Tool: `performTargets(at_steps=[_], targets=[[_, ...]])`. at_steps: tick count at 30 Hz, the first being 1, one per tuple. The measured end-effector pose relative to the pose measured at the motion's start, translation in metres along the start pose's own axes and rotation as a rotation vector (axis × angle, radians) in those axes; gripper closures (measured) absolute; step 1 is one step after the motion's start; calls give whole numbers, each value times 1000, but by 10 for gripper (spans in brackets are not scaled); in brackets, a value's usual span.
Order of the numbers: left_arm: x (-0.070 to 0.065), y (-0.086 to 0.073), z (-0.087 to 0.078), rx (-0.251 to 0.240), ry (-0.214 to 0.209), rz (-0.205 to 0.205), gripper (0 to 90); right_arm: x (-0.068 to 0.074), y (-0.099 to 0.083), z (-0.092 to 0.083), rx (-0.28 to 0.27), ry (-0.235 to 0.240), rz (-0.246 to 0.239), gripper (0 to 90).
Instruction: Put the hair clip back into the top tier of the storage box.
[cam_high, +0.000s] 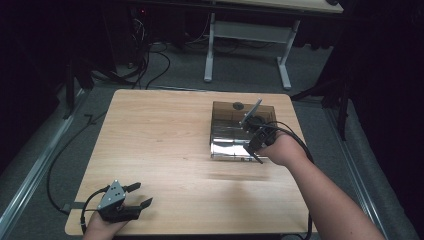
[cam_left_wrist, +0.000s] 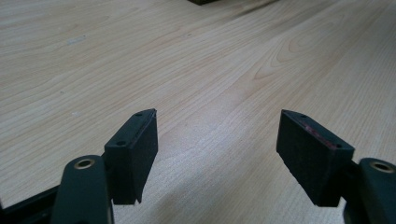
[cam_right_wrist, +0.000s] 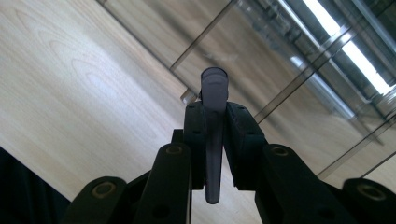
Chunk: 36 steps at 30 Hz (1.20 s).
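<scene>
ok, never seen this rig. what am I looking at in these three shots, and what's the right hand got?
No robot here: a person holds a hand-held two-finger gripper in each hand at a wooden table.

The high view looks down from above the person's side. The left gripper rests near the table's front edge, and the right gripper is over a smoky transparent box with a shiny, reflective surface.

The other two pictures come from cameras riding on the grippers, looking along their black fingers. In the left gripper view the fingers stand wide apart with nothing between them, just bare wood beneath.

In the right gripper view the fingers are shut on a thin translucent grey tab, seen edge-on. It looks like a handle or flap belonging to the box, though I can't tell for sure.
</scene>
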<state>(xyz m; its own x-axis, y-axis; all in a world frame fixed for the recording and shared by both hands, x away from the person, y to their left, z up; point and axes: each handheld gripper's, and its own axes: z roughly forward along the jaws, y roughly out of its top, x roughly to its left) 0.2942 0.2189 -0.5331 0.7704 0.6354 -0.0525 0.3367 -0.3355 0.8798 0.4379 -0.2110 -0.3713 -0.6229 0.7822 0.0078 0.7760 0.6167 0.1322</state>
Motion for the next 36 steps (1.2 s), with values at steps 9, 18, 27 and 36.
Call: performTargets(at_steps=[9, 18, 27, 36], targets=[[0, 0, 0, 1, -3, 0, 298, -5, 17, 5, 5, -5, -12, 793], [0, 0, 0, 0, -5, 2, 298, -12, 33, 17, 12, -5, -12, 793], [0, 0, 0, 3, -4, 0, 298, -16, 41, 27, 3, -14, -22, 793], [0, 0, 0, 5, -5, 3, 298, -18, 39, 32, 6, -21, -30, 793]])
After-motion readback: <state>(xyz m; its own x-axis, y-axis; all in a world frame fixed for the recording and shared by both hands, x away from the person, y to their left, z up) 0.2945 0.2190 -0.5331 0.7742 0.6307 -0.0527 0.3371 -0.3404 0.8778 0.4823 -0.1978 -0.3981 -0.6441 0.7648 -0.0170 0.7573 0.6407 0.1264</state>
